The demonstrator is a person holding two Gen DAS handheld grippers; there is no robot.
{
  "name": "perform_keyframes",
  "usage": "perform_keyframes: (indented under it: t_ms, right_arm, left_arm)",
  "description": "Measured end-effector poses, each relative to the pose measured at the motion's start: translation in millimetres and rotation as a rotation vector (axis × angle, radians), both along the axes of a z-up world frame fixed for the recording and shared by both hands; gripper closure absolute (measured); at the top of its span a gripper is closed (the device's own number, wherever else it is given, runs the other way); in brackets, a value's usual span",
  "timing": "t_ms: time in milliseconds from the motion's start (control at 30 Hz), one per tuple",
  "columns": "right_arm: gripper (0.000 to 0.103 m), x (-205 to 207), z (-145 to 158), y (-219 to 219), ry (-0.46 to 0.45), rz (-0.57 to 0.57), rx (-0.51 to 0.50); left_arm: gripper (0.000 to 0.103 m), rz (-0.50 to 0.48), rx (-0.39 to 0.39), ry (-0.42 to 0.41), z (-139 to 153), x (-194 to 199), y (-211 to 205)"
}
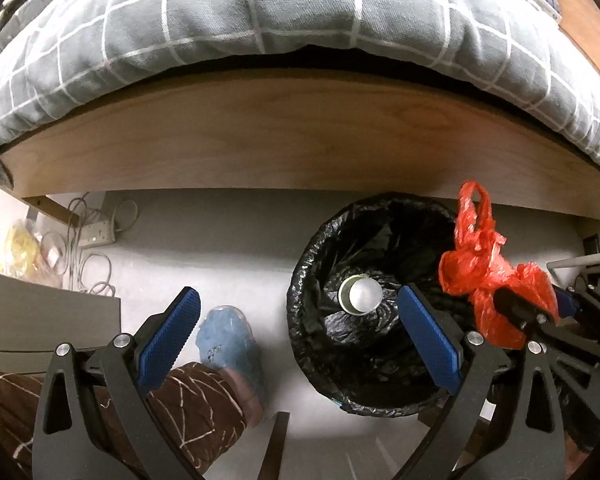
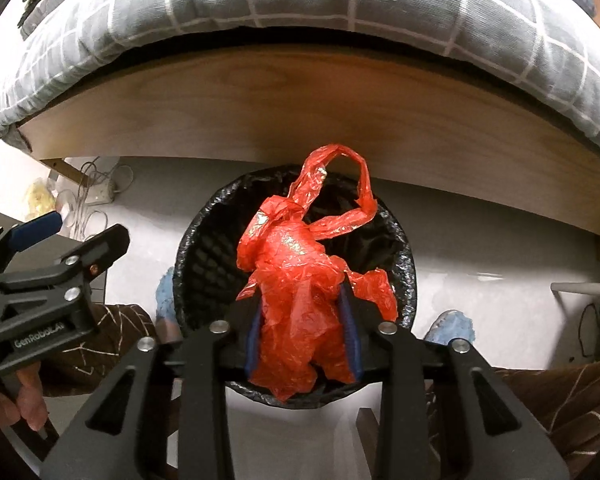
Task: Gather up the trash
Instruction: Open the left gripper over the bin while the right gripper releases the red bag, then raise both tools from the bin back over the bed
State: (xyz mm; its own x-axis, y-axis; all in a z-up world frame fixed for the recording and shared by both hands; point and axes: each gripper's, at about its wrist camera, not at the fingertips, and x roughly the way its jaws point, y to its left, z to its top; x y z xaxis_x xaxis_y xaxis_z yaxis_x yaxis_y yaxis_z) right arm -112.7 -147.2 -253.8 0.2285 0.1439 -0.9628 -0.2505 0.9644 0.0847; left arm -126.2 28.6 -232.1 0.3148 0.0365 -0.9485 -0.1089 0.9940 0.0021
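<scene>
A round bin with a black liner (image 1: 312, 280) stands on the floor by the bed; a silver can (image 1: 360, 295) lies at its bottom. My right gripper (image 2: 304, 332) is shut on a crumpled red plastic bag (image 2: 296, 276) and holds it above the bin's opening (image 2: 204, 248). The bag also shows in the left wrist view (image 1: 484, 280), over the bin's right rim. My left gripper (image 1: 300, 328) is open and empty, its right finger over the bin and its left finger (image 1: 168, 336) above the floor. It appears at the left of the right wrist view (image 2: 76, 252).
A wooden bed frame (image 1: 300, 140) with a grey checked quilt (image 1: 260, 20) lies just behind the bin. A power strip with tangled cables (image 1: 96, 232) and a yellow bag (image 1: 20, 248) lie under the bed at left. The person's blue slippers (image 1: 228, 344) flank the bin.
</scene>
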Motion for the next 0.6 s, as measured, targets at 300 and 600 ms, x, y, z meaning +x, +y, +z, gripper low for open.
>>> perform_keyframes:
  t_ms: [300,600]
  right_arm:
    - [0.039,0.3,5.9,-4.1,-0.035,-0.011,-0.023]
    - [0.011,0.9,34.3,-18.4,-0.153,-0.051,-0.102]
  left_arm:
    - [0.006,0.001,0.023,-0.004,-0.8,0.1,-0.8]
    - [0.006,-0.025,0.026,-0.050,24.4,6.1,-10.2]
